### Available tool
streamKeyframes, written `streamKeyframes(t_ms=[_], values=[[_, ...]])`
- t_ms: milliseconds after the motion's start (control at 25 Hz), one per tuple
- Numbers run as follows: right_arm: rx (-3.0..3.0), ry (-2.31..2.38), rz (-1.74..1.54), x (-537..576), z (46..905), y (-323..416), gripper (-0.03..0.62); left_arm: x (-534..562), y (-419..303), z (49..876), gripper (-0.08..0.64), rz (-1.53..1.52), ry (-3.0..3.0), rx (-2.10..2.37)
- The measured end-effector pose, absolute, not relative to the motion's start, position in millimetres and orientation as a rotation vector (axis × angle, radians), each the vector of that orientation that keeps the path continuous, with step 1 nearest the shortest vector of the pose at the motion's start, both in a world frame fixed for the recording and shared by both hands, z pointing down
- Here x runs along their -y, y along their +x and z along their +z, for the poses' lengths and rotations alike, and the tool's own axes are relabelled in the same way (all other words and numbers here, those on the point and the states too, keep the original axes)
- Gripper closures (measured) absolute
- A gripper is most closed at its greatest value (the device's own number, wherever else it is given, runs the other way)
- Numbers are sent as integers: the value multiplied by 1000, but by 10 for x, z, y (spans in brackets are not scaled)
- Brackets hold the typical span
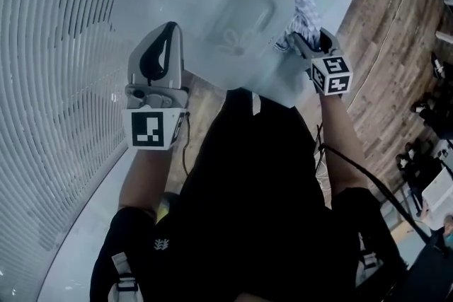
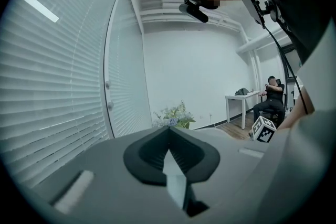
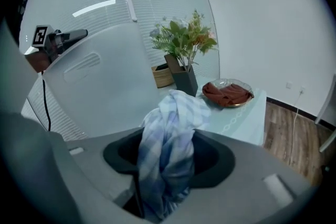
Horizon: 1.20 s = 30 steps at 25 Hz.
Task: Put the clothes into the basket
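A blue-and-white checked cloth [image 3: 173,123] is bunched between the jaws of my right gripper [image 3: 167,165], which is shut on it; the cloth [image 1: 304,16] hangs over the table's near edge beside the right gripper [image 1: 310,42]. A large white plastic basket [image 1: 212,10] is held up in front of me, its handle slot facing the right gripper view, where the basket [image 3: 105,86] fills the left. My left gripper [image 1: 168,35] is shut on the basket's left wall, which shows as a thin white edge [image 2: 176,183] between the left gripper's [image 2: 173,165] jaws.
A pale table [image 3: 239,120] carries a plant in a dark vase [image 3: 184,50], a small woven pot [image 3: 163,76] and a glass dish with a red-brown cloth [image 3: 227,94]. White blinds [image 1: 64,46] run along the left. Wooden floor [image 1: 396,46] lies to the right, with a seated person [image 2: 270,94] far off.
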State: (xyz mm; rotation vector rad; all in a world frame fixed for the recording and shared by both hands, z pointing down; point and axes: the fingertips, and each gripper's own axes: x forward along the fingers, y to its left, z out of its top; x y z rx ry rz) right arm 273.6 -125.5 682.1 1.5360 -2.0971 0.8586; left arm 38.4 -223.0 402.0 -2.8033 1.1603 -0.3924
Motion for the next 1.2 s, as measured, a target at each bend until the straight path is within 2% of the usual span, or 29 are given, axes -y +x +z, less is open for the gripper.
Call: streamKeyframes(t_ms=[600,1200], values=[[2145,1677,739,1183,5734,2822,365,2257,-21,3739,552,-255,-2857,-1292],[2134,1812,570,1237,5060,3002,365,2320,-453,3474,552,-100,-2781,-1391]])
